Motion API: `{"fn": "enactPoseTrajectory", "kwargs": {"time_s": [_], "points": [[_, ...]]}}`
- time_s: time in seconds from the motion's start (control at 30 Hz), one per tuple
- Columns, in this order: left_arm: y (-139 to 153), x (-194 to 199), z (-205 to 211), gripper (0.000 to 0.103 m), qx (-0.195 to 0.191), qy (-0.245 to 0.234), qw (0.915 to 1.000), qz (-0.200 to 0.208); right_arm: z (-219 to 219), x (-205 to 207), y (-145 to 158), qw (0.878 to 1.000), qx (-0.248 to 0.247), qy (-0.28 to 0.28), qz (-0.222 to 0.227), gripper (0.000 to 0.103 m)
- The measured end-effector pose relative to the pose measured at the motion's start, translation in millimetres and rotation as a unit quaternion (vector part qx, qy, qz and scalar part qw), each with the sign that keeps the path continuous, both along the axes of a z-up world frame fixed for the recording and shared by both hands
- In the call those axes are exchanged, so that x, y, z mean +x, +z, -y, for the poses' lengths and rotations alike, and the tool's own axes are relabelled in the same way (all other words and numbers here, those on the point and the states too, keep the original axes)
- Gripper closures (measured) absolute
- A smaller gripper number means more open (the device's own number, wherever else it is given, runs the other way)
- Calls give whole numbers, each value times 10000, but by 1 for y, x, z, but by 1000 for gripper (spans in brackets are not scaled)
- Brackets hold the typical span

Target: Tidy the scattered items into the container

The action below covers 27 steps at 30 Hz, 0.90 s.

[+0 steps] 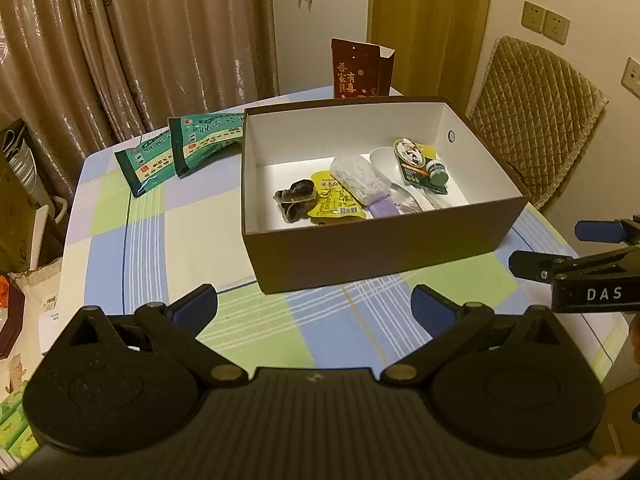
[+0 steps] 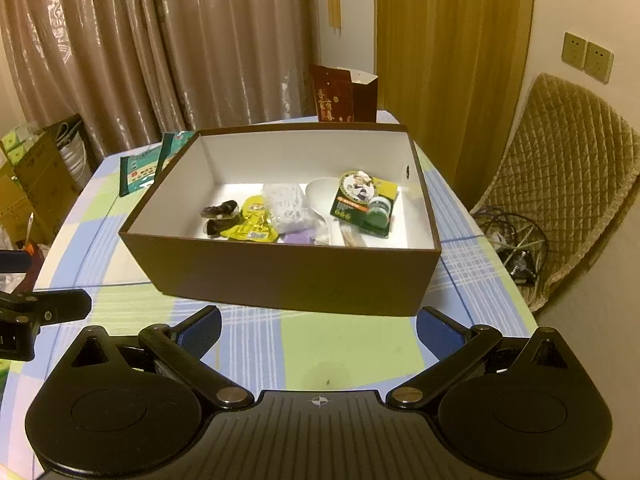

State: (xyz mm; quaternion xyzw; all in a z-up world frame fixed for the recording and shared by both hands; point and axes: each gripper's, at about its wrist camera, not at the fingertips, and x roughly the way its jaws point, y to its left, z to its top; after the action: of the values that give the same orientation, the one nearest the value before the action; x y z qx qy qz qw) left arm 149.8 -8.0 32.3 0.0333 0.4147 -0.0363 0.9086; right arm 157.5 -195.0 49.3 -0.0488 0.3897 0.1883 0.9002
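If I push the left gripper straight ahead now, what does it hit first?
Probably the near wall of the brown box. The left gripper is open and empty over bare tablecloth, pointing at that wall; depth is uncertain.

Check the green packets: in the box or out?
Out. Both green packets lie on the tablecloth left of the brown box.

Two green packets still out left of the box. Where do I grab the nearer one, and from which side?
Take the nearer green packet by its near sealed end, coming from the left with the left hand-held gripper, whose jaws are open. It lies flat on the tablecloth and its far end tucks under the second packet, which leans on the box; the near edge seems freest.
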Motion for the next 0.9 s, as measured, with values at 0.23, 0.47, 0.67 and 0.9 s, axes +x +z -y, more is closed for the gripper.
{"fn": "enactPoseTrajectory", "kwargs": {"time_s": [0.23, 0.47, 0.67, 0.9], "points": [[0, -15, -5, 1, -6, -119, 9999, 30, -5, -18, 0, 9999, -71, -82, 50, 2], [-3, -28, -10, 1, -25, -214, 9998, 34, -9, -33, 0, 9997, -132, -176, 81, 2], [-5, -37, -13, 1, -67, -270, 9996, 21, -11, -41, -2, 9996, -187, -203, 48, 2], [-6, -42, -13, 1, -55, -269, 9996, 28, -13, -44, -5, 9996, -227, -146, 72, 2]]}}
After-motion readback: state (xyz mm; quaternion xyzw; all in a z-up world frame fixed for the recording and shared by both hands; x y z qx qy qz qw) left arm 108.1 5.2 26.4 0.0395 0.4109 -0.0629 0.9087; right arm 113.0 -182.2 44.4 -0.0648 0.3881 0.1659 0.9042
